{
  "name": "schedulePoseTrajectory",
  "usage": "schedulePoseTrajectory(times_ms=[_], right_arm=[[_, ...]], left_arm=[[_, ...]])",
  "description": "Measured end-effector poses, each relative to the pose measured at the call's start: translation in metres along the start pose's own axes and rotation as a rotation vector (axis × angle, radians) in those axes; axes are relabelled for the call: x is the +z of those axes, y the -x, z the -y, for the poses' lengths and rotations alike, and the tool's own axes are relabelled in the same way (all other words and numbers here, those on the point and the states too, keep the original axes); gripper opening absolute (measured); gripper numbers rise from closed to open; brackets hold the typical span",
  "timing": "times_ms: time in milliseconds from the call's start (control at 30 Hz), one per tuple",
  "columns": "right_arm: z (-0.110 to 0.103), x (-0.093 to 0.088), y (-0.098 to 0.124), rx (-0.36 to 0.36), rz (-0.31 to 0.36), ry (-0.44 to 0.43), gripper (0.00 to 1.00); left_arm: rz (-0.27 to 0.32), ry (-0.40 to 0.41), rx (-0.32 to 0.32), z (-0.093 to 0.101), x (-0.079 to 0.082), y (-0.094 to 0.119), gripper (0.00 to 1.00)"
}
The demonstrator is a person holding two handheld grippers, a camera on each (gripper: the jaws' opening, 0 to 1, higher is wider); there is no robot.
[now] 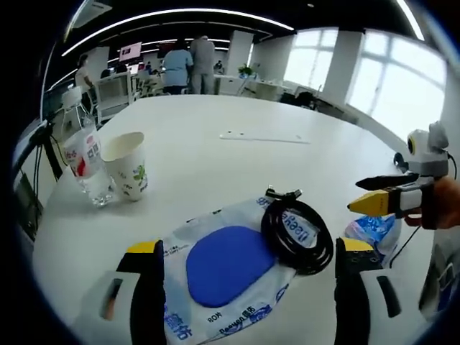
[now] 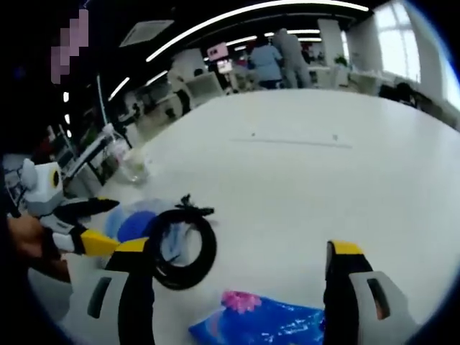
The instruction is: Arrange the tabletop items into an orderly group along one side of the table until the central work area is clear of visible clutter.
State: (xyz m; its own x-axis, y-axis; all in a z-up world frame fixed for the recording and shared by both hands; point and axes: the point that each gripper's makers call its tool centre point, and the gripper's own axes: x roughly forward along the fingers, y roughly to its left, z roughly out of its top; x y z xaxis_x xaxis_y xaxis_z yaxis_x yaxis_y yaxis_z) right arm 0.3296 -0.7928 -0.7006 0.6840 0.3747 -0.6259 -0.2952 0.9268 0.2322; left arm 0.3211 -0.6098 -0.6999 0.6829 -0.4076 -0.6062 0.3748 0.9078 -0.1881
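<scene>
Left gripper view
Left gripper: jaws spread wide, nothing between them touching either; lower parts cut off by the view's bottom.
Wipes pack: flat white-and-blue packet with a blue oval lid, lying on the white table between the jaws, near the table's close edge; print too small to read; lower end cut off.
Black cable: coiled, resting partly on the wipes pack's right end.
Paper cup: upright, open-topped, near the table's left edge; contents not visible.
Clear bottle: upright, touching or just beside the cup on its left; red-and-white label, text illegible.
Blue packet: crinkled, partly hidden behind the right jaw.
Right gripper: entering from the right, held by a hand; jaws close together, gap hard to judge.
Background: people standing beyond the far edge, blurred.

Right gripper view
Right gripper: jaws spread wide, holding nothing.
Blue packet: pink mark on top, lying between the jaws at the close edge; lower part cut off.
Black cable: coil just beside the left jaw, partly hidden by it.
Wipes pack: blurred, largely behind the cable.
Left gripper: at the left; opening cannot be told.
Clear bottle: blurred, near the table's left edge.
</scene>
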Motion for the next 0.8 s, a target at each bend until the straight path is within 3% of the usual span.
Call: schedulePoseTrajectory(times_ms=[333, 800], right_arm=[[0.002, 0.003, -0.009, -0.005, -0.021, 0.024, 0.95], [0.003, -0.002, -0.017, -0.011, -0.052, 0.025, 0.87]], left_arm=[[-0.039, -0.038, 0.019, 0.002, -0.005, -0.012, 0.99], [-0.054, -0.094, 0.032, 0.002, 0.003, -0.027, 0.97]])
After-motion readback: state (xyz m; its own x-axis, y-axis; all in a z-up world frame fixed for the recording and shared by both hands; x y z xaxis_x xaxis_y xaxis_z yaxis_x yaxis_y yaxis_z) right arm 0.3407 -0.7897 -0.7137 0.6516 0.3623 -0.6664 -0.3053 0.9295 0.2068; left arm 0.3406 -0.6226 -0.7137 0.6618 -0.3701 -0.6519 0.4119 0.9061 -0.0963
